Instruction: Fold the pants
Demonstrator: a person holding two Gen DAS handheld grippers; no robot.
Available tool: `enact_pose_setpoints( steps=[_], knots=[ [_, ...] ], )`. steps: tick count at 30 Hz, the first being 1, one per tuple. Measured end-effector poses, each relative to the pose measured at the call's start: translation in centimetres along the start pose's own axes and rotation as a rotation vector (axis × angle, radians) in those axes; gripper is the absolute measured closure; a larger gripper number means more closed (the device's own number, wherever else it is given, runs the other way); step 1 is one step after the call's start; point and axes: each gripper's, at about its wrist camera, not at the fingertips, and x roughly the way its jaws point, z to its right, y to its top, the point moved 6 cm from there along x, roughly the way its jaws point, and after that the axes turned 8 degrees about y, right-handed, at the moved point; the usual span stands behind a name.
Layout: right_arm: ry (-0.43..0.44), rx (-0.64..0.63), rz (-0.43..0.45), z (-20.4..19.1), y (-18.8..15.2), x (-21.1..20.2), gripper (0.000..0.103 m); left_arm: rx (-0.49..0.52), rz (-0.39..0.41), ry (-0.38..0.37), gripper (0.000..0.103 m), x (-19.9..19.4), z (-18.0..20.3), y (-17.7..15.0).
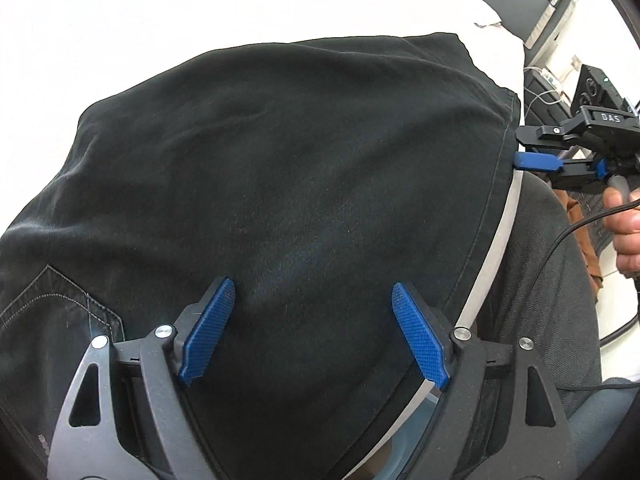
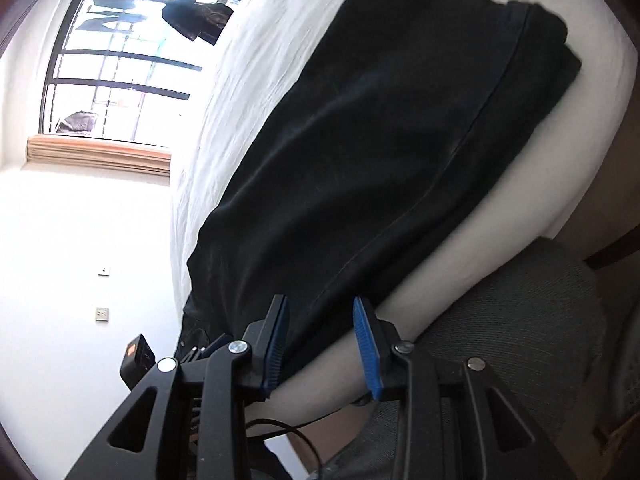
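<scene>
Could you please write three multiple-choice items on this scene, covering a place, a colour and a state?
1. Where do the black pants lie?
A. on a white bed sheet
B. on a wooden floor
C. in a basket

2. What colour are the pads of the left hand-held gripper?
A. red
B. blue
C. yellow

3. How do the jaws of the left hand-held gripper stand?
A. shut on the pants
B. shut on a cable
C. wide open over the pants

Key: 1 A, white sheet shows all around the pants; 2 B, both textured pads are blue; 3 C, the pads stand far apart with only flat cloth beyond them.
</scene>
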Motion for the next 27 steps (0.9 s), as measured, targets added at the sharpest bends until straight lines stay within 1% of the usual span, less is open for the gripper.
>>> enact_pose_setpoints(
  steps=[3, 5, 7, 8, 9, 10, 11, 12, 18, 23, 27],
  knots=[
    [0.03, 0.044, 0.005, 0.8, 0.0, 0.3, 0.067, -0.002, -0.001, 0.006, 0.022, -0.1, -0.2, 0.0],
    [0.03, 0.061, 0.005, 1.2, 0.4, 0.6, 0.067, -0.002, 0.0, 0.005, 0.022, -0.2, -0.1, -0.1],
    [0.038, 0.091, 0.006, 2.2, 0.8, 0.0, 0.067, -0.005, 0.001, 0.005, 0.022, -0.1, -0.1, -0.1],
    [0.052, 0.098, 0.009, 2.1, 0.5, 0.0, 0.068, -0.006, 0.001, 0.006, 0.022, 0.1, 0.2, 0.2],
    [0.057, 0.1, 0.012, 1.5, 0.8, 1.2, 0.068, -0.006, 0.002, 0.008, 0.022, 0.1, 0.3, 0.2],
    [0.059, 0.095, 0.013, 1.3, 0.9, 1.6, 0.072, -0.005, 0.002, 0.009, 0.022, 0.1, 0.3, 0.3],
    [0.044, 0.082, 0.016, 1.3, 0.8, 1.7, 0.09, -0.005, 0.002, 0.009, 0.022, 0.0, 0.2, 0.2],
    [0.023, 0.074, 0.024, 1.3, 0.9, 1.9, 0.097, -0.005, 0.001, 0.008, 0.022, -0.1, 0.2, 0.2],
    [-0.017, 0.066, 0.049, 1.3, 0.1, 0.5, 0.099, 0.0, -0.013, 0.008, 0.022, -0.2, 0.2, -0.1],
    [-0.029, 0.104, 0.062, 2.2, -0.2, 1.0, 0.1, 0.0, -0.015, 0.013, 0.022, -0.2, 0.3, -0.1],
    [-0.076, 0.07, 0.057, 1.9, 0.1, 1.6, 0.1, -0.001, -0.012, 0.02, 0.022, -0.2, 0.3, -0.2]
  ],
)
